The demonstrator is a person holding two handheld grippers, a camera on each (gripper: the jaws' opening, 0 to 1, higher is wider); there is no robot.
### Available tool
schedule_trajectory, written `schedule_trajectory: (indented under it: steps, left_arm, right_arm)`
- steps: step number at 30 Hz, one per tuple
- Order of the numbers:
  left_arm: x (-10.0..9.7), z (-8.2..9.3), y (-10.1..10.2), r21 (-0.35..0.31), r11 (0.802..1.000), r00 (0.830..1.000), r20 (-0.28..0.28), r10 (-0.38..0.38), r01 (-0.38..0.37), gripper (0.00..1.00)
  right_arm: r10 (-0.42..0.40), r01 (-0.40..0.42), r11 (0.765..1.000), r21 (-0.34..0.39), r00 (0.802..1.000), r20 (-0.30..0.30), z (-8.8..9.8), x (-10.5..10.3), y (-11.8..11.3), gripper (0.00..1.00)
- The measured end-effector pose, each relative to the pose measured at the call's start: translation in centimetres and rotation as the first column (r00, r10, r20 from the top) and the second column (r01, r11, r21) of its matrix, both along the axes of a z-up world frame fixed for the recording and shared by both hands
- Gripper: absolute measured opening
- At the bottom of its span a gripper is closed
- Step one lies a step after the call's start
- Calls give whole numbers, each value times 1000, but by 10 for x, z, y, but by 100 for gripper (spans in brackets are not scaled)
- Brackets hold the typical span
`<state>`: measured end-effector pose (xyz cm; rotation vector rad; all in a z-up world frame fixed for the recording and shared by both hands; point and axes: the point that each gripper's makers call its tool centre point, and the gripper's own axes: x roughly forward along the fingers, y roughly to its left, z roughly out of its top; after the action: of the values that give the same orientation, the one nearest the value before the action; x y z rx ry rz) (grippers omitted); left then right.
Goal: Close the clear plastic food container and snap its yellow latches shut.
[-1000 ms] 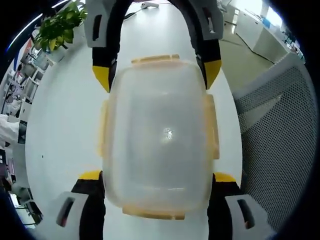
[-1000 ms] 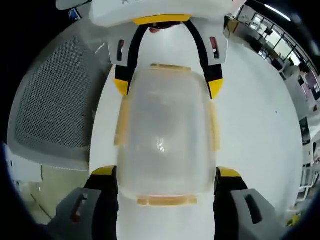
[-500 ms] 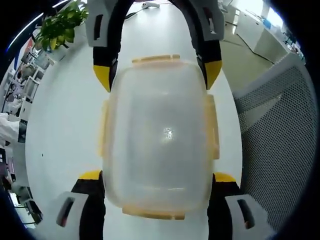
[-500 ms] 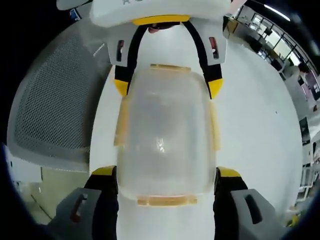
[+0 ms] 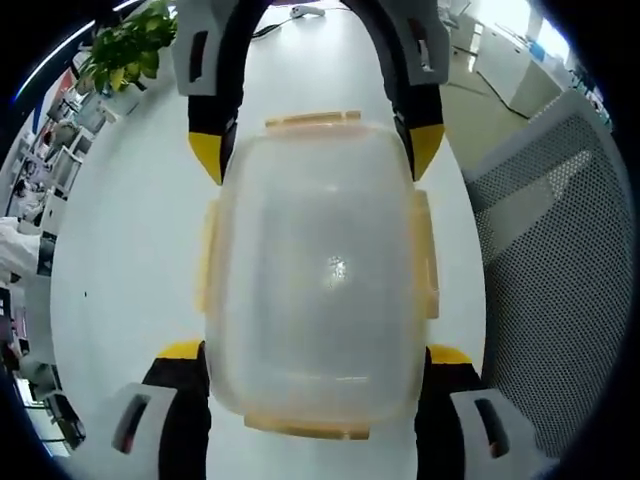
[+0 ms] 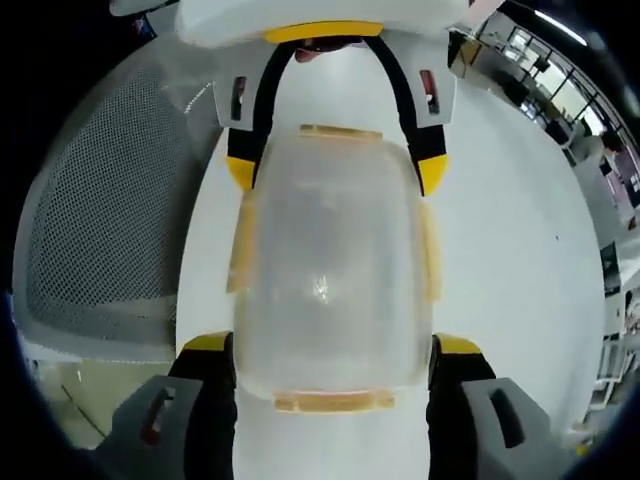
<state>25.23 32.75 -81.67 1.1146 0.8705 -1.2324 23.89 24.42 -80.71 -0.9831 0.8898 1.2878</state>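
Plant beyond container, left gripper view

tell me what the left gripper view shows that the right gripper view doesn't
Left gripper view alone: a green potted plant at the upper left. Right gripper view alone: a white housing with a yellow strip across the top, on the left gripper facing it. Both: the clear container with yellow latches on the white table, gripped from both ends, beside a grey mesh chair.
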Motion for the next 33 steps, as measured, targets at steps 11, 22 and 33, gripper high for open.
schedule_trajectory:
  steps: [11, 22, 33]
  left_arm:
    - [6, 0, 33, 2, 1000, 1000, 0, 9, -9, 83]
    - [17, -3, 66, 22, 1000, 999, 44, -8, 7, 84]
    - [31, -2, 87, -3, 1000, 999, 38, 2, -2, 84]
  right_arm:
    - [7, -7, 1000, -10, 1000, 0, 0, 5, 33, 76]
    - [-15, 15, 1000, 15, 1000, -1, 1, 14, 66, 76]
    - [-15, 15, 1000, 7, 1000, 3, 1, 29, 89, 75]
